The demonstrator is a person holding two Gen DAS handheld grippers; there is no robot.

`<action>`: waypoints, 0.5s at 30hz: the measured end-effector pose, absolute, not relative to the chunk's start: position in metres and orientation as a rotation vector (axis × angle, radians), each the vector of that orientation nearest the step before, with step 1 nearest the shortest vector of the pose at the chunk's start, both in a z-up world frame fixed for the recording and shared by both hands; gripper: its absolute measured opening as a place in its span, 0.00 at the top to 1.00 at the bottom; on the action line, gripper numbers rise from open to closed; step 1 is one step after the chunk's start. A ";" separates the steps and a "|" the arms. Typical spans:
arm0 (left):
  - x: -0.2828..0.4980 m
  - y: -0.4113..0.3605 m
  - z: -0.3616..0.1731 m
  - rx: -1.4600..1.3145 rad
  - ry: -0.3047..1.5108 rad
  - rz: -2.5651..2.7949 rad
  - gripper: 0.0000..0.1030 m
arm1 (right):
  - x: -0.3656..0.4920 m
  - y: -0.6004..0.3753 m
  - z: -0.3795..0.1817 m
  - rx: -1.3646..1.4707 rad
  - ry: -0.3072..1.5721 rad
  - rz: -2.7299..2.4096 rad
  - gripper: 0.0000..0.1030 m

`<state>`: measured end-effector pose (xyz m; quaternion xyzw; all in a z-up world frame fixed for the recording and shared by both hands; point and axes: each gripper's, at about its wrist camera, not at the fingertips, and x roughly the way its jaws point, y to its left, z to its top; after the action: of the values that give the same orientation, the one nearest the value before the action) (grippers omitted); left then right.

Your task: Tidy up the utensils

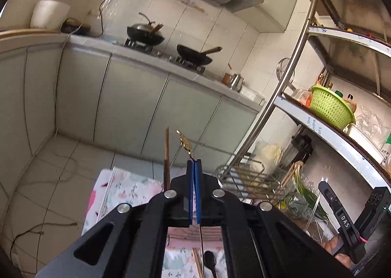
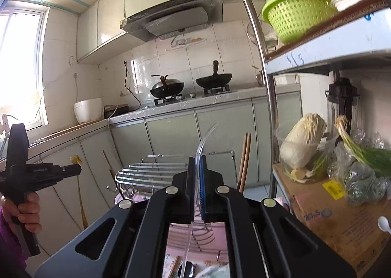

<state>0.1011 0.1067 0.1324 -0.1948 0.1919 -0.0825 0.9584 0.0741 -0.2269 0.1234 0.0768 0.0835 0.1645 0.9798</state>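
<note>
My left gripper (image 1: 194,163) is shut on a thin dark utensil with a gold ornamental end (image 1: 185,142); its black spoon bowl (image 1: 210,259) hangs below the jaws over a floral cloth (image 1: 127,187). It also shows in the right wrist view (image 2: 78,170). My right gripper (image 2: 197,160) is shut on a clear plastic utensil (image 2: 204,139) that curves up past the fingertips. A chrome wire rack (image 2: 151,171) stands just beyond it, with brown chopsticks (image 2: 245,156) upright at its right. In the left wrist view the rack (image 1: 244,175) is right of a single chopstick (image 1: 167,153).
A metal shelf unit (image 2: 270,97) stands to the right with a green basket (image 2: 295,16), cabbage (image 2: 303,141) and green onions (image 2: 361,153). A cardboard box (image 2: 342,219) holds a white spoon (image 2: 384,224). Counter with two woks (image 2: 190,84) lies ahead.
</note>
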 end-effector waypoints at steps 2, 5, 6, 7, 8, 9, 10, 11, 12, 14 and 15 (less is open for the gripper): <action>0.104 0.104 0.144 -0.385 0.345 -0.160 0.99 | 0.079 -0.228 0.132 0.146 0.122 0.315 0.97; 0.111 0.100 0.156 -0.366 0.289 -0.129 0.99 | 0.090 -0.226 0.141 0.124 0.055 0.282 0.97; 0.114 0.099 0.158 -0.358 0.269 -0.115 0.99 | 0.095 -0.225 0.142 0.118 0.034 0.272 0.97; 0.118 0.097 0.160 -0.347 0.249 -0.100 0.99 | 0.099 -0.224 0.143 0.111 0.016 0.263 0.97; 0.122 0.096 0.161 -0.331 0.227 -0.078 0.99 | 0.103 -0.223 0.143 0.099 -0.011 0.247 0.97; 0.124 0.094 0.162 -0.314 0.208 -0.059 0.99 | 0.107 -0.221 0.142 0.087 -0.035 0.229 0.97; 0.128 0.093 0.163 -0.297 0.191 -0.045 0.99 | 0.112 -0.220 0.142 0.079 -0.049 0.220 0.97; 0.129 0.093 0.162 -0.284 0.173 -0.032 0.99 | 0.116 -0.218 0.141 0.071 -0.062 0.213 0.97; 0.131 0.092 0.162 -0.273 0.157 -0.020 0.99 | 0.121 -0.217 0.139 0.063 -0.072 0.204 0.97; 0.135 0.091 0.159 -0.254 0.136 -0.011 0.99 | 0.127 -0.214 0.135 0.043 -0.092 0.189 0.97; 0.138 0.090 0.157 -0.247 0.129 -0.004 0.99 | 0.131 -0.212 0.132 0.030 -0.098 0.181 0.97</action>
<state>0.1376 0.0898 0.1573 -0.1229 0.0640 -0.0020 0.9904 0.1311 -0.2121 0.1316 0.0150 -0.0490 0.0906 0.9946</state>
